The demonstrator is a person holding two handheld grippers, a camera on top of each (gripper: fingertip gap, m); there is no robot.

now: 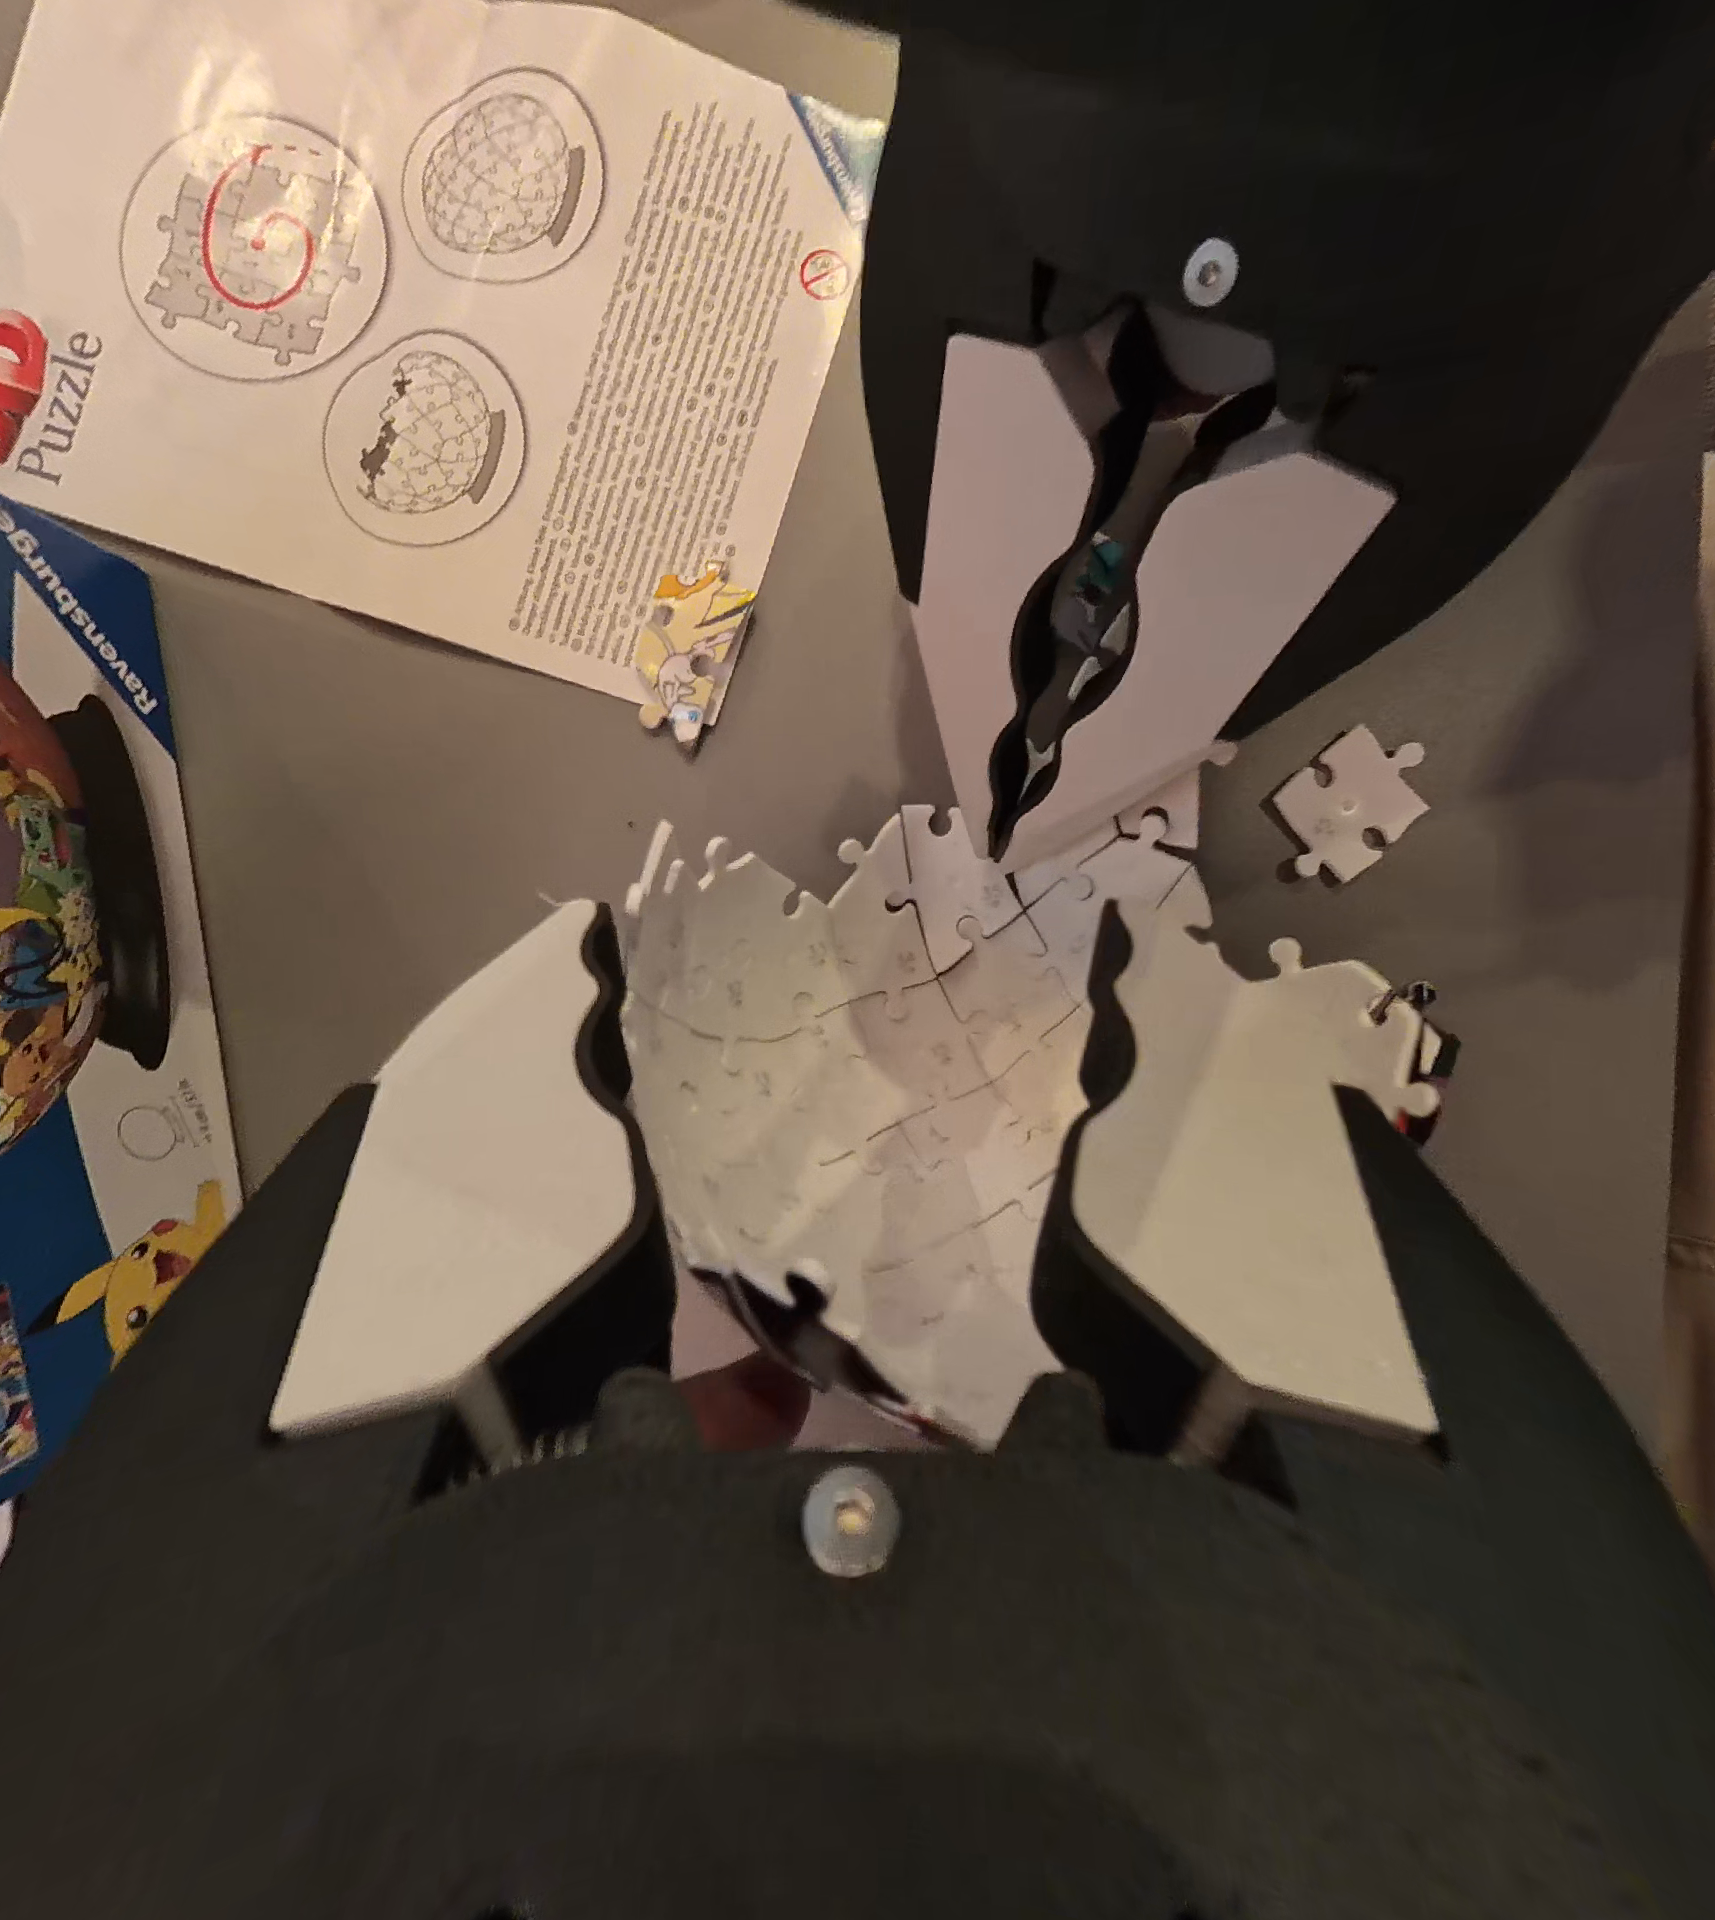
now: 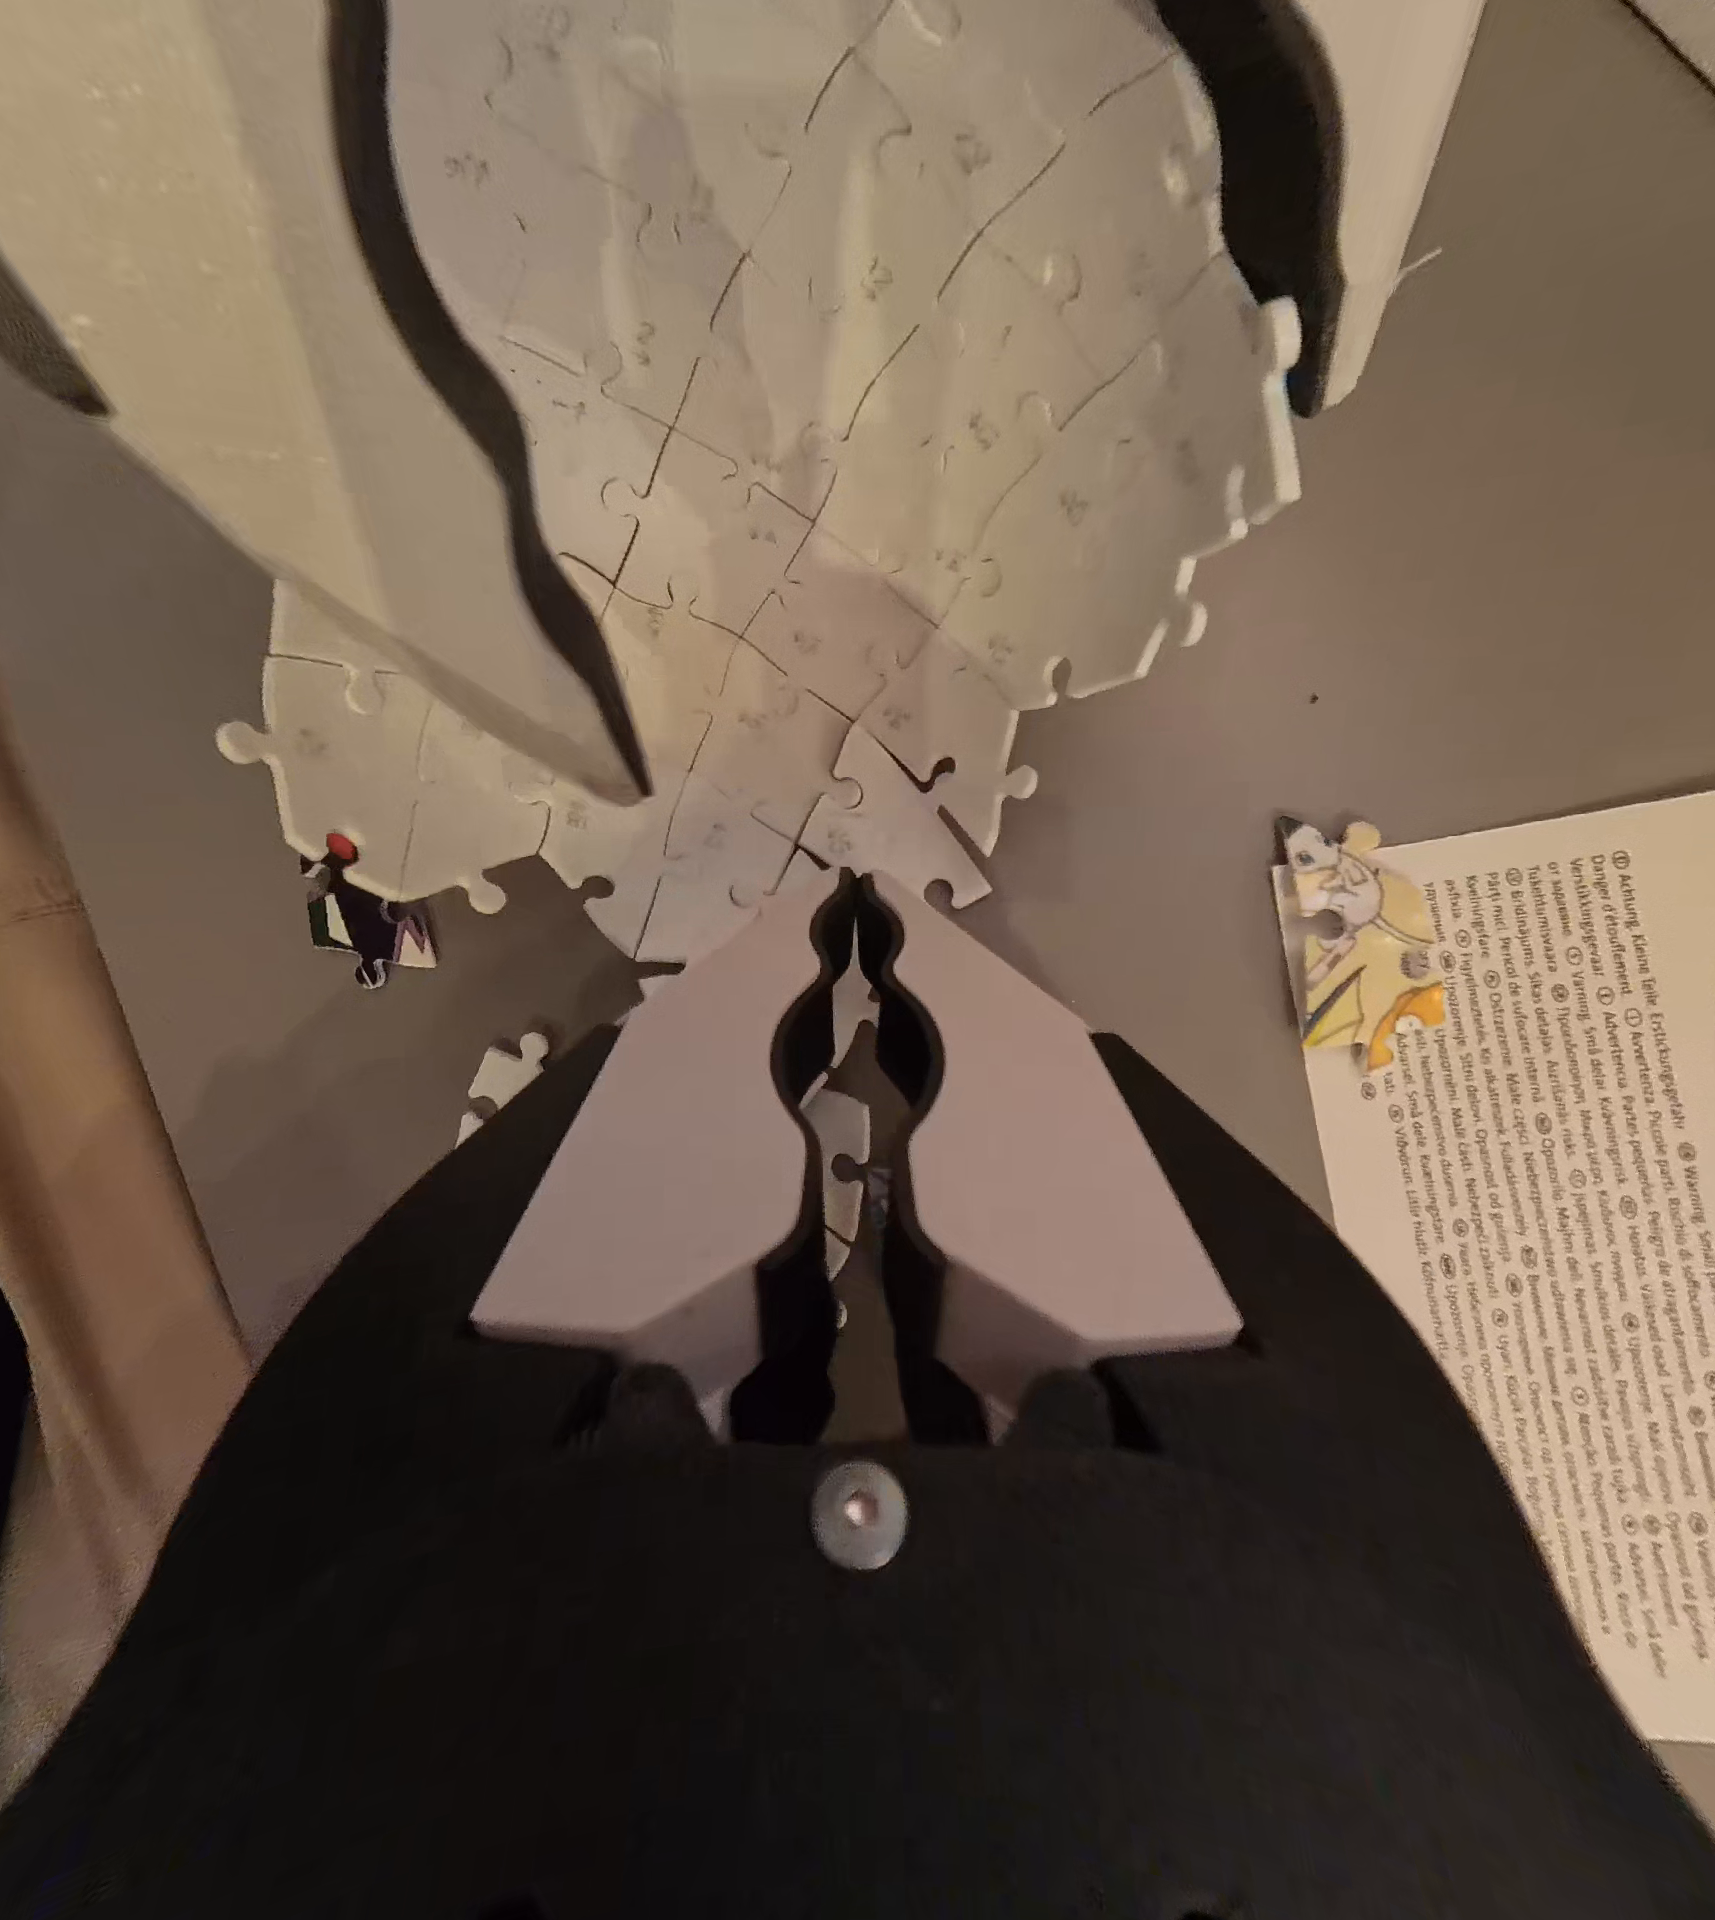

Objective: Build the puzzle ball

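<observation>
Cupping white-side-up puzzle shell (image 1: 863, 1081) between tools

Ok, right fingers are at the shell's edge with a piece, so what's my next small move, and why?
Probably ease the right gripper forward a touch and press its puzzle piece into the edge. Its fingers are shut on that piece, the tips already meet the rim of the puzzle shell, and the left gripper straddles the shell, seemingly bracing it. Seams near the tip look slightly lifted, so push gently.

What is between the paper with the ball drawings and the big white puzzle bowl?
Only bare grey table; the left wrist view shows nothing between the white instruction sheet and the curved white puzzle shell.
</observation>
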